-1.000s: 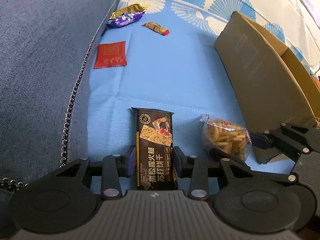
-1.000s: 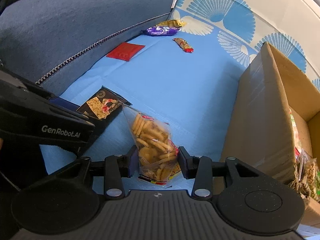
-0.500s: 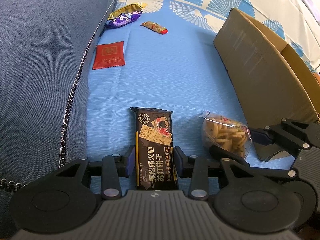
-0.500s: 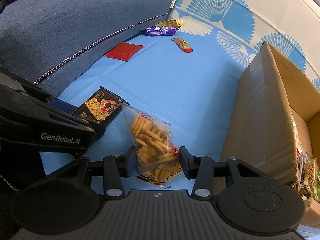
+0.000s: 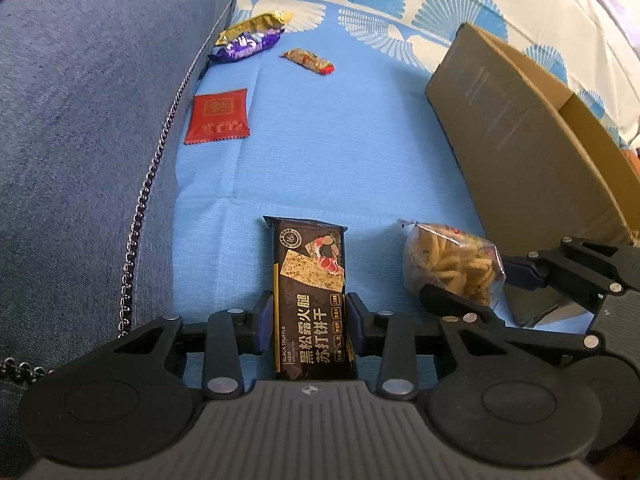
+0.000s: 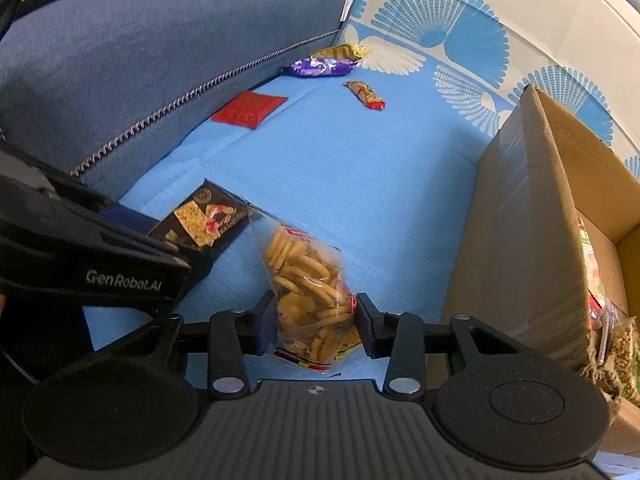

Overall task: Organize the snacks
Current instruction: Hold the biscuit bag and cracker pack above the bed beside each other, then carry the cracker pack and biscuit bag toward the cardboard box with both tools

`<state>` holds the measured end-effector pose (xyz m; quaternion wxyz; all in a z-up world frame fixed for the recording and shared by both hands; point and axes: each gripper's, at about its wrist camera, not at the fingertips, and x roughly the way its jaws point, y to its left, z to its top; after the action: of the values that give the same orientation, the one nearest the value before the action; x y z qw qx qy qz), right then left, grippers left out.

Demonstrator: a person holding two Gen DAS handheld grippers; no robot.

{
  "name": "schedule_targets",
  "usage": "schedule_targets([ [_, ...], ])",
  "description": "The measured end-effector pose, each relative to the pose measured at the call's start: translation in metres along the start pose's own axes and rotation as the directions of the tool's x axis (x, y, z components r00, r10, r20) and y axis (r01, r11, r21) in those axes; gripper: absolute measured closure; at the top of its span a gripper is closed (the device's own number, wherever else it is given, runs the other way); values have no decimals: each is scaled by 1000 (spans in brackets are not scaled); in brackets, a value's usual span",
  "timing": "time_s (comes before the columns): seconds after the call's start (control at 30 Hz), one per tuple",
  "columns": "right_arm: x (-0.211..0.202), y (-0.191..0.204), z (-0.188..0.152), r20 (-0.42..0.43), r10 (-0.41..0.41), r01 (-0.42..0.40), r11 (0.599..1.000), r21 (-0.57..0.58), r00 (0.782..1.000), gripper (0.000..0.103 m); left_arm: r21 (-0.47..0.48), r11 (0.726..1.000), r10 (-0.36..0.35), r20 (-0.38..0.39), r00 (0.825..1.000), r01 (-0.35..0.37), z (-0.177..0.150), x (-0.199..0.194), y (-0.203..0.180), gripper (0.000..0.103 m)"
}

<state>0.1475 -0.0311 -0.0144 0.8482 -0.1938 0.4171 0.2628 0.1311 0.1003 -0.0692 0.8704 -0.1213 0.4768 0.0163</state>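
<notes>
The black rectangular cracker packet (image 5: 310,300) lies on the blue cloth (image 5: 340,152), left gripper (image 5: 310,322) jaws closing onto it. Beside it, right gripper (image 6: 316,322) jaws closing on the clear biscuit bag (image 6: 310,284), near the brown cardboard box (image 6: 520,240).

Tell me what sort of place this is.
Probably a home living room: a blue fabric sofa cushion, a patterned blue cloth strewn with snack packets, and an open cardboard box.

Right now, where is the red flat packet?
In the left wrist view, the red flat packet lies upper left on the blue cloth, beside the cushion's chain trim, below the purple wrapper.
</notes>
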Motion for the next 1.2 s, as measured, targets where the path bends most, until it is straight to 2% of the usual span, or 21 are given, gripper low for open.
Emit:
schedule_targets([
  [0.3,-7,-3,5,50,1,-2,1000,19,999,61,-46,995,-80,84,993,84,0,-18,7,62],
  [0.5,-16,-9,9,89,-1,-3,999,46,996,61,-104,980,-148,174,974,168,-2,-33,18,62],
  [0.63,-26,-16,12,123,-3,-5,998,69,992,61,-131,968,-186,201,962,215,-1,-38,25,62],
  [0.83,-39,-28,12,174,-10,-6,996,88,985,61,-174,960,-178,218,960,218,2,-43,27,62],
  [1.0,-48,-40,8,222,-1,-26,993,119,975,61,-256,937,-187,210,960,238,2,-44,35,62],
  [1.2,-67,-54,3,317,21,-69,988,140,948,61,-324,913,-186,211,960,248,0,-54,37,62],
])
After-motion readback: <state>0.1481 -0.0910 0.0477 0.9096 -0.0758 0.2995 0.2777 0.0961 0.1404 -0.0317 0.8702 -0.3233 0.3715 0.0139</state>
